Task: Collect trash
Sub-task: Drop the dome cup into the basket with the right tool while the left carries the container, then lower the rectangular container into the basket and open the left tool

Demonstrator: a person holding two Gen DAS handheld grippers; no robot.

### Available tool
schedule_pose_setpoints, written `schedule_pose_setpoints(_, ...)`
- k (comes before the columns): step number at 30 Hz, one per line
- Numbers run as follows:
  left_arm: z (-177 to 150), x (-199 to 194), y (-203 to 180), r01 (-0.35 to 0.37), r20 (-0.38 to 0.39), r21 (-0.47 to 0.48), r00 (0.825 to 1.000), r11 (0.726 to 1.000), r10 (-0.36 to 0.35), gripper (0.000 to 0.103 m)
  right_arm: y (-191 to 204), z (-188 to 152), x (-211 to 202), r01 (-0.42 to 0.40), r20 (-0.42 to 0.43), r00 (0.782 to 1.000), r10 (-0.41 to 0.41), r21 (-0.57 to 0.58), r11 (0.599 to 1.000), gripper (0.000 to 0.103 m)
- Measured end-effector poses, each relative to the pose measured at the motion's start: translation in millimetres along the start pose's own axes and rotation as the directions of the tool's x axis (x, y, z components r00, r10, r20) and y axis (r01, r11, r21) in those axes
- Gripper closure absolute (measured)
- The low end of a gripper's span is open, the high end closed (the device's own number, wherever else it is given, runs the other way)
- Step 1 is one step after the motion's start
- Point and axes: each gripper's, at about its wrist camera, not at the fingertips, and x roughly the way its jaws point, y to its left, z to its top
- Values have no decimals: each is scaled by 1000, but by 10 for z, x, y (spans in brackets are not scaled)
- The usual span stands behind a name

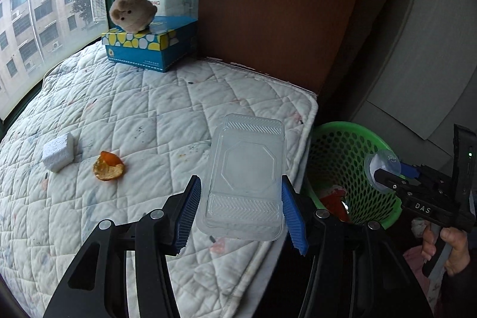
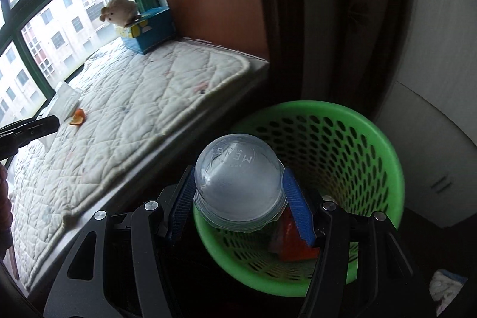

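Now left tongs (image 1: 241,198) clamp ribbed clear plastic tray (image 1: 246,178); right tongs (image 2: 238,198) clamp clear domed lid (image 2: 238,184).

Quilted white mattress (image 1: 167,109) w/ tissue box (image 1: 149,45), orange peel (image 1: 108,166), white block (image 1: 58,152) on it.

Plush toy (image 1: 132,10) on tissue box (image 1: 149,45), box at far end of mattress (image 1: 167,109) by window. Foam block (image 1: 58,151) left of orange peel (image 1: 108,166), both on mattress. Plastic box (image 1: 246,178) between left hand-held gripper (image 1: 242,209) fingers, over mattress edge. Basket (image 2: 372,145) right of mattress, below it. Plastic cup (image 2: 238,184) in right hand-held gripper (image 2: 238,204), above basket. Wrapper (image 2: 293,243) inside basket.
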Motion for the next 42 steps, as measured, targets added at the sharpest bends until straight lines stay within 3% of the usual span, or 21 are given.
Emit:
schedule_pose_setpoints(6,75,143,-299,39,-21,34,999,999,-39,51,-357,-26,13,58,-4,998,-58,54,997,42)
schedule_pose_setpoints(9,104,220,-448,50,-32,55,998,997,-48,51,-501,-43,18,67,-6,998,-67,85,994,33)
schedule_pose_setpoints(13,126,322,-630,68,-48,80,997,994,-64,51,-616,-59,3,80,-2,997,-80,102,992,32)
schedule_pose_setpoints(35,-8,977,-1524,186,-189,155,969,970,-156,51,-895,-159,-449,42,77,995,-56,178,983,31)
schedule_pose_setpoints(38,-42,1022,-1587,202,-204,155,964,967,-169,49,-907,-183,-457,41,74,996,-55,180,983,31)
schedule_pose_setpoints(40,-59,1031,-1609,201,-203,155,965,967,-168,36,-923,-190,-466,38,75,996,-52,184,982,31)
schedule_pose_setpoints(42,-69,1029,-1631,206,-196,157,965,966,-174,34,-928,-193,-471,35,77,996,-50,188,982,31)
